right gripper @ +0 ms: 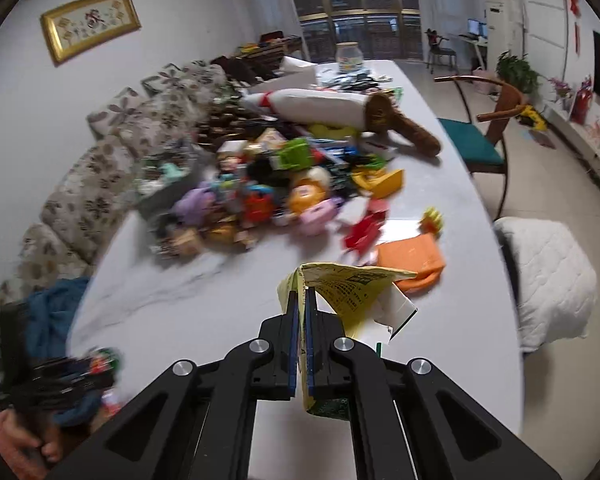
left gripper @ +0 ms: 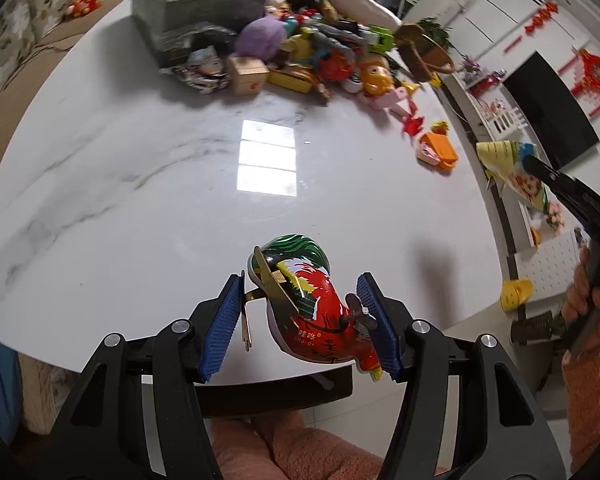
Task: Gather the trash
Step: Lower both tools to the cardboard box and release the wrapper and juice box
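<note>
My left gripper is shut on a red and green tin wind-up rooster toy, held just above the near edge of the white marble table. The blue pads press its thin metal feet on one side and its winding key on the other. My right gripper is shut on a yellow printed paper wrapper and holds it above the table. In the left wrist view the same wrapper and the right gripper show at the right edge.
A big heap of toys and clutter fills the far end of the table, with a grey bin and a plush bowling pin. An orange cloth lies near the wrapper. A sofa runs along the left, a chair on the right.
</note>
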Demonstrator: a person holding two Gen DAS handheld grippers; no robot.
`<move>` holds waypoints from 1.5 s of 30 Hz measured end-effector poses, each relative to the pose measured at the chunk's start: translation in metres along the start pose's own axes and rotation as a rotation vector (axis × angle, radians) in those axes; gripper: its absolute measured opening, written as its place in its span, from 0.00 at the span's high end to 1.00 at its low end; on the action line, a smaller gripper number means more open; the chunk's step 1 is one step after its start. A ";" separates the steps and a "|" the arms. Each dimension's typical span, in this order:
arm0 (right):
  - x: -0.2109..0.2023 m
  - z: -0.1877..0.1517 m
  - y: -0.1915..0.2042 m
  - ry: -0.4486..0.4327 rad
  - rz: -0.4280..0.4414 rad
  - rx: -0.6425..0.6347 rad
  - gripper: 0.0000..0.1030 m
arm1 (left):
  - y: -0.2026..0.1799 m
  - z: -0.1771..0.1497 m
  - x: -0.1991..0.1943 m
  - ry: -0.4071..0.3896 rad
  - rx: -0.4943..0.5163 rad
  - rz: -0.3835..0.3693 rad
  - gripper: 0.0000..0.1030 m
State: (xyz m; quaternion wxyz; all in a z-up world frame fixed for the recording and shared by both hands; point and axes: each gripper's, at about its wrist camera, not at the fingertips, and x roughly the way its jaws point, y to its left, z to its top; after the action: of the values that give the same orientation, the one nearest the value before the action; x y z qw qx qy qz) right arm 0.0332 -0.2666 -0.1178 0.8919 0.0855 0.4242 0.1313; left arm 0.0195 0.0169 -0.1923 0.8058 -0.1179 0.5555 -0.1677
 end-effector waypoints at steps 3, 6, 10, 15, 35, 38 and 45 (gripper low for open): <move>-0.022 -0.029 0.030 0.023 0.063 -0.032 0.97 | -0.007 -0.009 -0.007 0.006 0.059 -0.005 0.44; -0.034 -0.065 0.056 0.091 0.118 -0.061 0.97 | -0.014 -0.031 -0.014 0.042 0.142 -0.010 0.44; -0.031 -0.121 0.079 0.234 0.143 -0.061 0.97 | -0.011 -0.077 -0.013 0.127 0.198 -0.022 0.44; 0.002 -0.193 0.089 0.400 0.098 -0.081 0.97 | 0.001 -0.140 0.025 0.293 0.208 -0.049 0.44; 0.244 -0.368 -0.002 0.656 -0.151 0.079 0.35 | 0.124 -0.243 0.326 0.646 0.081 0.241 0.10; 0.245 -0.371 -0.007 0.663 -0.156 0.073 0.37 | 0.137 -0.248 0.336 0.699 0.032 0.224 0.10; 0.230 -0.359 -0.013 0.655 -0.148 0.095 0.35 | 0.136 -0.253 0.329 0.731 0.056 0.249 0.10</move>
State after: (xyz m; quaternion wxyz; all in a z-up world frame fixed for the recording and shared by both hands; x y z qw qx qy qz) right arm -0.1046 -0.1940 -0.5149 0.7105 0.0492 0.6988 0.0666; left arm -0.0904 0.0087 -0.6151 0.5716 0.0400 0.8115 -0.1147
